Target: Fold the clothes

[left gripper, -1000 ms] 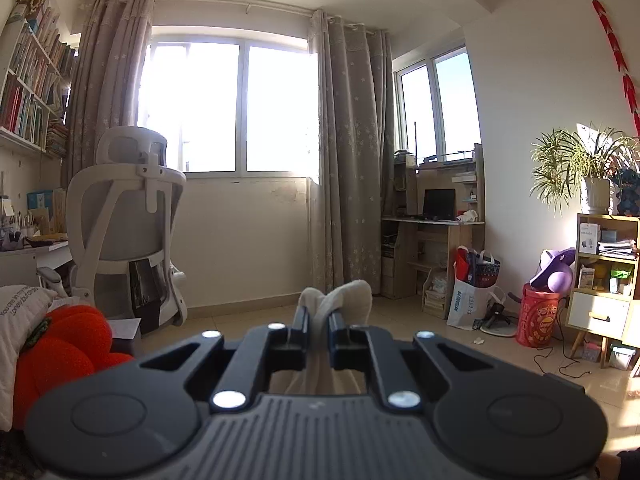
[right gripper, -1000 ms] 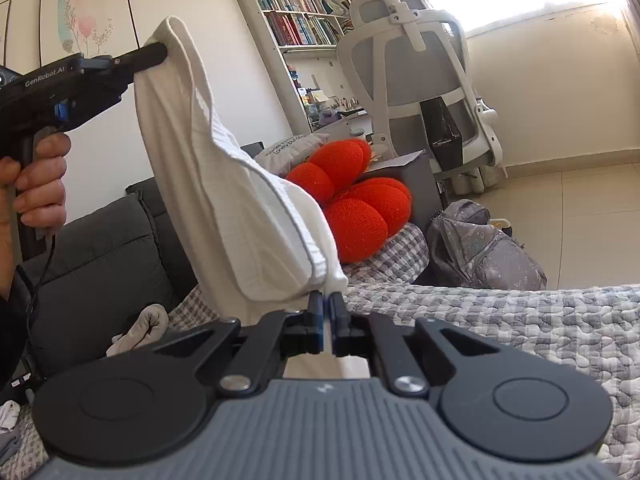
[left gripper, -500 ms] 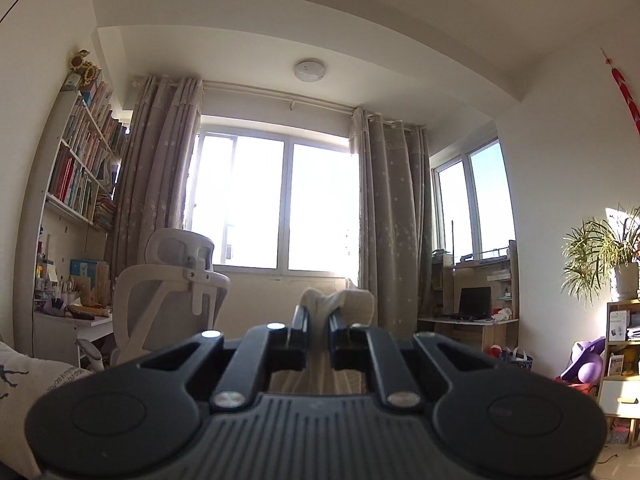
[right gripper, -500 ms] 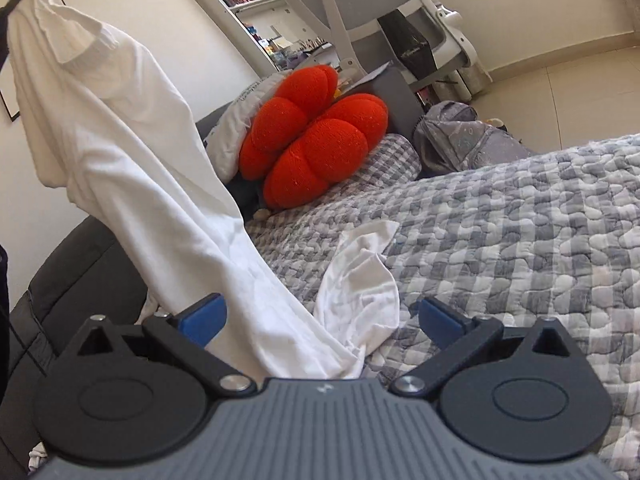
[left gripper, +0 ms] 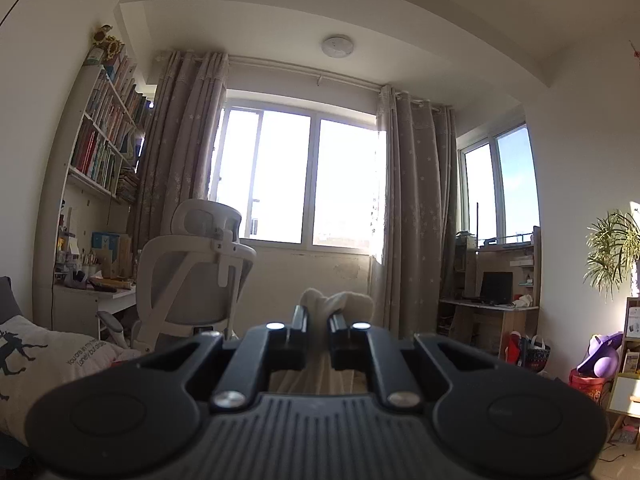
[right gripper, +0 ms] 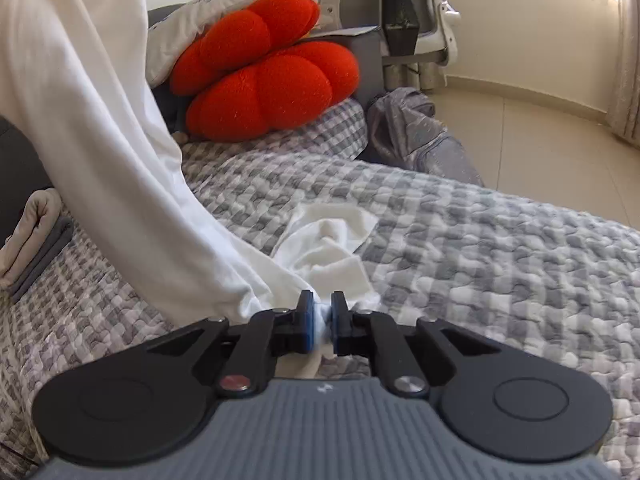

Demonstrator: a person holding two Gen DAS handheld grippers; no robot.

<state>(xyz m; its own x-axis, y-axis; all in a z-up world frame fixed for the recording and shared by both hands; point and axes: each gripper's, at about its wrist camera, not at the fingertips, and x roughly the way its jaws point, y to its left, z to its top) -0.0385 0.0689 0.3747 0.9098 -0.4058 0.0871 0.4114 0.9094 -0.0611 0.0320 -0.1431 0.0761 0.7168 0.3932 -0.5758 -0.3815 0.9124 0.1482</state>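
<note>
In the left wrist view, the left tongs (left gripper: 318, 330) point level into the room, toward the window (left gripper: 304, 188) and the office chair (left gripper: 196, 276), and they are clamped on a bunch of the white shirt (left gripper: 336, 304); only a small lump of cloth comes out past the tips. I think this hold is thin: if the other end is pulled sideways or down too quickly, the bunch can slip out and the whole shirt will fall in a heap. From this view I cannot see how the cloth hangs below, so I cannot say if it is twisted. In the right wrist view, the right tongs (right gripper: 320, 322) point down at the bed cover (right gripper: 500, 264), and their jaws are closing, with a pinch of the white shirt (right gripper: 100, 128) already between the blue pads. The shirt runs from the top left corner down to these tongs, and a crumpled part lies on the bed cover just in front of them. The danger here is that the tongs catch a fold in the middle and not a true corner or hem, so the shirt will not spread flat. They may also grab two layers together. The red cushion (right gripper: 268, 72) and the pillow (right gripper: 188, 28) behind it are near, and a wide swing can drag the cloth over them.
</note>
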